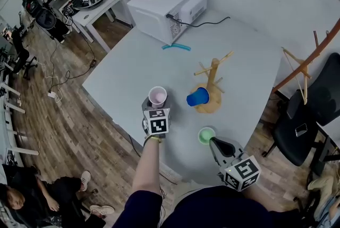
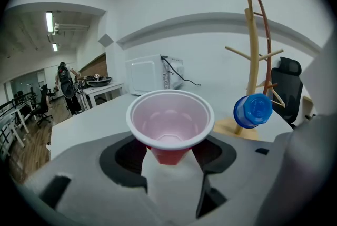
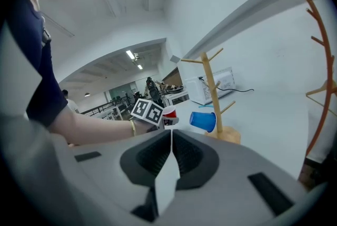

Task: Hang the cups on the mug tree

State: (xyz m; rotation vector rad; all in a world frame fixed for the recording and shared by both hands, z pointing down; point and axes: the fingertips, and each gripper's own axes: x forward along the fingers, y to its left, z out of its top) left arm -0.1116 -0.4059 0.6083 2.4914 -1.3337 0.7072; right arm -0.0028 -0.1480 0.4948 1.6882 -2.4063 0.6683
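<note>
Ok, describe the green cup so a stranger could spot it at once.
On the pale table, find the wooden mug tree. The green cup stands mouth up on the person's side of the tree. It's the only green one; the blue cup hangs on the tree, the red cup is in the left tongs.

Navy sleeve, gold wristband, grey left tool, grey right tool

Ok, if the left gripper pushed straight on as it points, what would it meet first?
Probably the bare table, as the left gripper, clamped on the red cup, tilts down; farther on, the microwave. The mug tree stands off right.
</note>
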